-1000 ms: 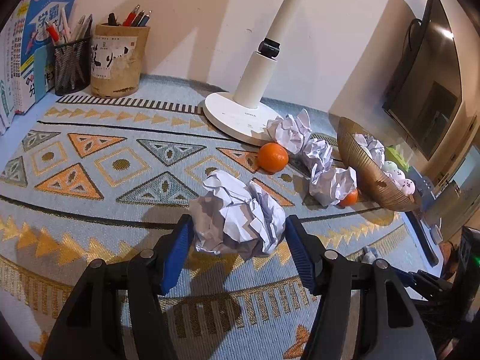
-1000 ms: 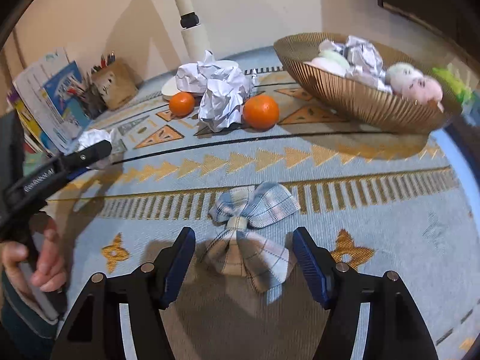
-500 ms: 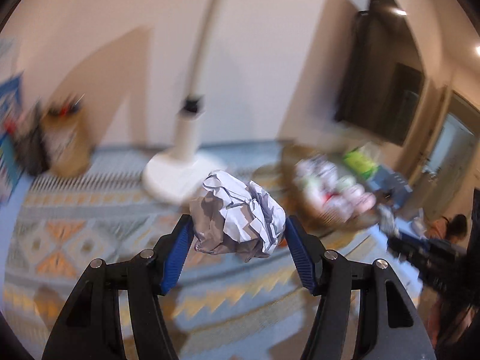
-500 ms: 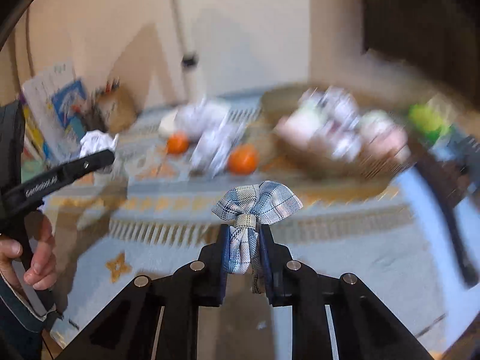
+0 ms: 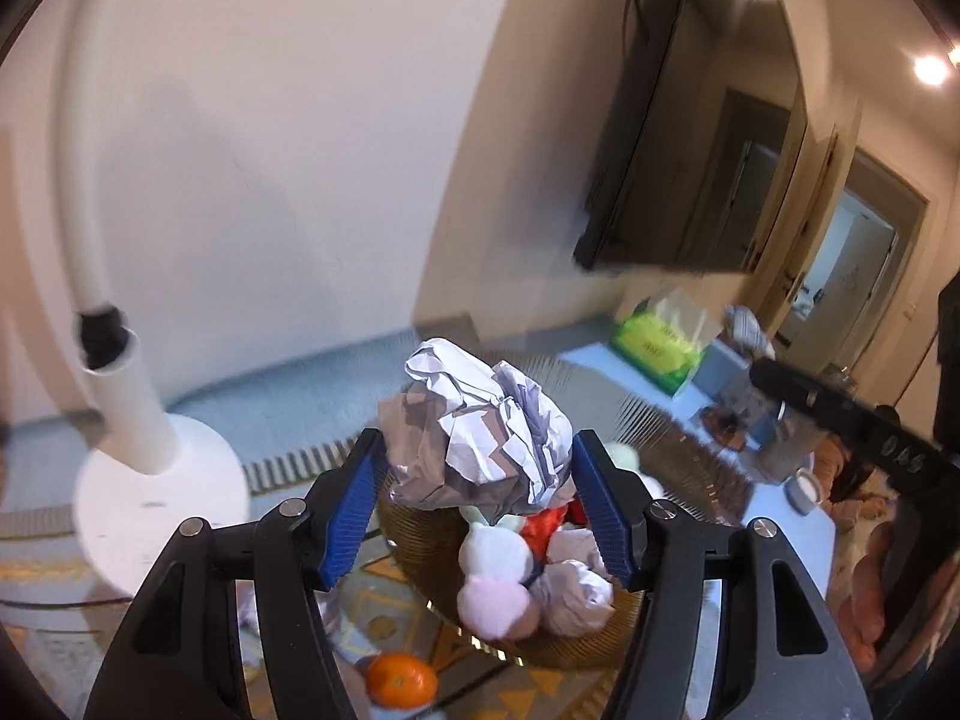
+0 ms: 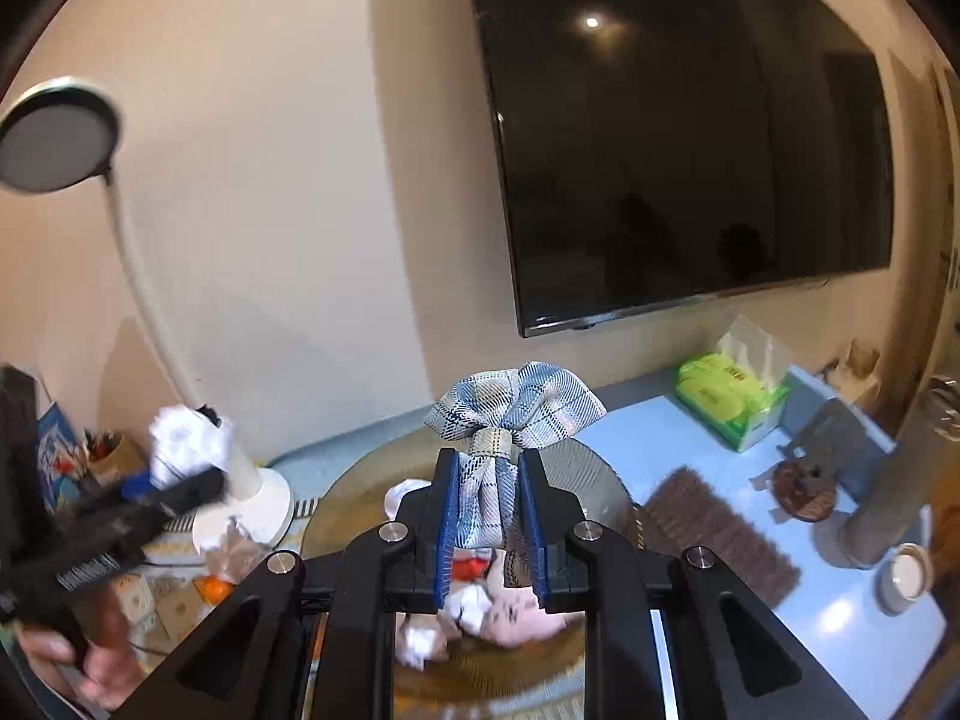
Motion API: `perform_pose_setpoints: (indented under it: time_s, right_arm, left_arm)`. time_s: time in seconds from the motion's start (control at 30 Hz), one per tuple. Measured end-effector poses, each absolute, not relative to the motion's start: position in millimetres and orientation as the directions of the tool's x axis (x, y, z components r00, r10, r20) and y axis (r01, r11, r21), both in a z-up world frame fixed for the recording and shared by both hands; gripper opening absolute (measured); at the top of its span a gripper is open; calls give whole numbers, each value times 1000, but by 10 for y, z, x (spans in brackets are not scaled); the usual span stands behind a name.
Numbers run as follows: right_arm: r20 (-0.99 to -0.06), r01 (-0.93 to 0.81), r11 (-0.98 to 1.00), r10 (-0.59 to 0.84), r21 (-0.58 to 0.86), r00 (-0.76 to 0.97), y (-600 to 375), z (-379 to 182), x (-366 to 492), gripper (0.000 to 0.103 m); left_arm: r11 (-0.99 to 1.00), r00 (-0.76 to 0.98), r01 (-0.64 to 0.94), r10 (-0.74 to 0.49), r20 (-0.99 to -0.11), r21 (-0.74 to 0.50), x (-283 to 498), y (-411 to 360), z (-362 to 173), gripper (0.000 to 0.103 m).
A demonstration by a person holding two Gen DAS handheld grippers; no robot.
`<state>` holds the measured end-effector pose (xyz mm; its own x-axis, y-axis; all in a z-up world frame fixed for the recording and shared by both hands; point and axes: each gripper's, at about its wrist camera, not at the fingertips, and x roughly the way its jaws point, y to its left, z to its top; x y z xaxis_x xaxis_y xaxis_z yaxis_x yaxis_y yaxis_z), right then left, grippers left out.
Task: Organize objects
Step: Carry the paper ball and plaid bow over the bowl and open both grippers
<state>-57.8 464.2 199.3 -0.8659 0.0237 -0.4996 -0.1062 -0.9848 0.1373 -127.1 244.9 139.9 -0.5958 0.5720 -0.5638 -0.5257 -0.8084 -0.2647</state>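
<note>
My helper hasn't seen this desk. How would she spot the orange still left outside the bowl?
Start at the white lamp base by the wall, then look toward the golden bowl beside it. The orange lies on the patterned mat just in front of the bowl's near rim, the only smooth, round, bright orange thing there.

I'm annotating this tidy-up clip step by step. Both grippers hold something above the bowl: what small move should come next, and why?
Probably lower the left gripper a little and open it. It is shut on the crumpled paper ball, which hangs above the gold basket where similar paper balls already lie. The right gripper, shut on the plaid bow, could follow.
</note>
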Motion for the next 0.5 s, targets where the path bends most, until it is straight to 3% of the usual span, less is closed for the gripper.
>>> perform_pose_setpoints:
  time_s: [0.07,0.1,0.17,0.2,0.5]
  right_arm:
    - [-520,-102,-982,6,157,-854,4675,1929,-786,20]
    - [-525,-97,-982,-2,161,-851,4683,1913,-839,25]
    - [-554,-86,-984,-15,157,-833,4667,1838,-1021,65]
    - [-573,-101,-983,-5,154,-820,4666,1782,-1106,68]
    - [-591,-119,-976,-11,181,-807,4710,1610,-838,68]
  left_arm:
    - [-791,-549,-552,582,-600,-262,-1344,2568,1253,69]
    - [-781,-508,-562,586,-631,-273,-1406,2629,1156,83]
    - [-792,-478,-541,566,-672,-282,-1451,2652,1010,86]
    - [-789,-465,-541,568,-679,-289,-1450,2638,965,86]
    - [-724,-416,-603,644,-642,-336,-999,2135,1127,86]
